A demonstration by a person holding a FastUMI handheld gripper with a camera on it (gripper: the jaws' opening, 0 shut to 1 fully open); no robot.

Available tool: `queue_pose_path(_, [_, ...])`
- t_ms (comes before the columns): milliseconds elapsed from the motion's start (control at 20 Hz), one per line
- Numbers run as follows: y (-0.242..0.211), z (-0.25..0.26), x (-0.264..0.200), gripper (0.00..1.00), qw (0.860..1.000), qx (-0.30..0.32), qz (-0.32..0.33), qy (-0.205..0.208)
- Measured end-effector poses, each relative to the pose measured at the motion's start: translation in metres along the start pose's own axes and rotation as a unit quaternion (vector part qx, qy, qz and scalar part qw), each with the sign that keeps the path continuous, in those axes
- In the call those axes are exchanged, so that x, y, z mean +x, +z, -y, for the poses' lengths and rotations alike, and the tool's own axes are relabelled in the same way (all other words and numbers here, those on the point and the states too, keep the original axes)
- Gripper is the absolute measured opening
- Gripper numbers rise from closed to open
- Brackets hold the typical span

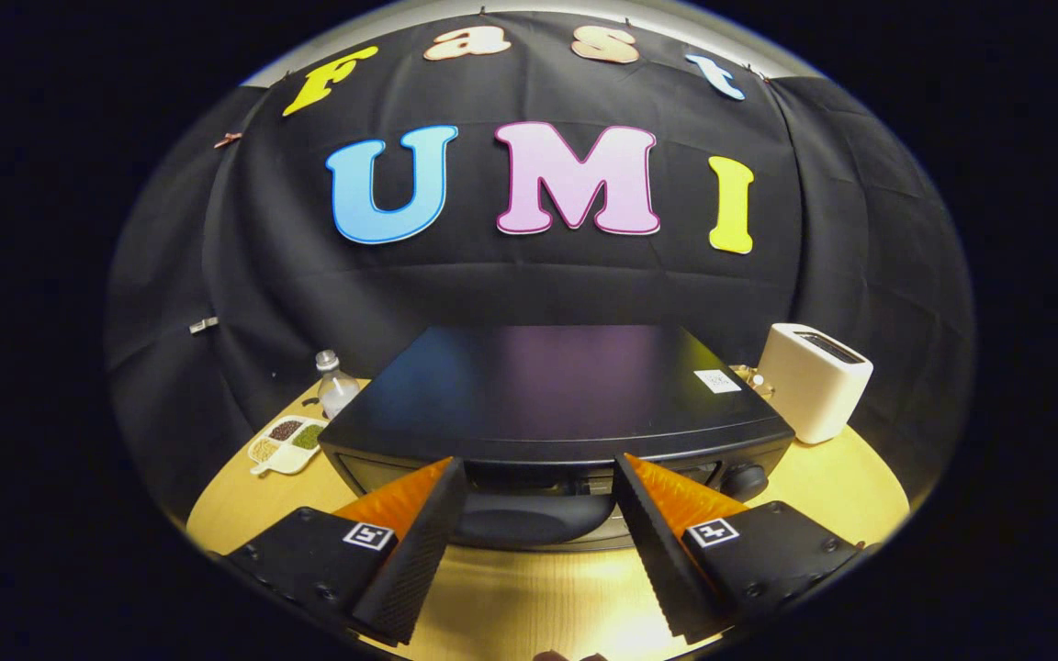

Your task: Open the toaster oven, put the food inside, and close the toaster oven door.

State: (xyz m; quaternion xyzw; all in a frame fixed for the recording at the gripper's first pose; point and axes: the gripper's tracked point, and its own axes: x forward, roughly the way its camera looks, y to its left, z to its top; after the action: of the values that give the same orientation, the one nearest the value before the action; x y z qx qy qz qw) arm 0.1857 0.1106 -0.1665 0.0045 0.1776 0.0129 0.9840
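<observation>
Gripper view: claw (538,473) spread apart, straddling toaster oven (552,395) door handle (534,516) lying crosswise at lower centre.

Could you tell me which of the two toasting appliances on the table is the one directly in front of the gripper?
The black toaster oven, just ahead of the open gripper; the white toaster stands beyond it.

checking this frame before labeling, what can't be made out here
- Toaster oven door state and inside: gripper view looks down over the top, and the open gripper fingers cover the front's sides.
- Dark rounded part between the fingers: handle or food, unclear.
- Divided dish contents: too small.
- Bottle base: behind the oven.
- White toaster slot: nothing visible inside.
</observation>
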Motion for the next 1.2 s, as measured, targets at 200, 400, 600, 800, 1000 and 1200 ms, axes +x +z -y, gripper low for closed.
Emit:
queue_pose_path(200, [0.0, 0.0, -0.003, 1.0, 1.0, -0.008, -0.006, 0.001])
queue_pose_path(400, [-0.004, -0.001, -0.006, 1.0, 1.0, -0.005, -0.018, 0.009])
queue_pose_path(600, [-0.007, -0.002, -0.005, 1.0, 1.0, -0.005, -0.024, 0.017])
queue_pose_path(800, [-0.018, -0.001, -0.003, 1.0, 0.999, -0.009, -0.033, 0.017])
queue_pose_path(1000, [-0.055, 0.003, -0.002, 1.0, 0.998, -0.018, -0.055, 0.031])
queue_pose_path(1200, [-0.094, 0.004, -0.031, 1.0, 0.996, -0.024, -0.079, 0.044])
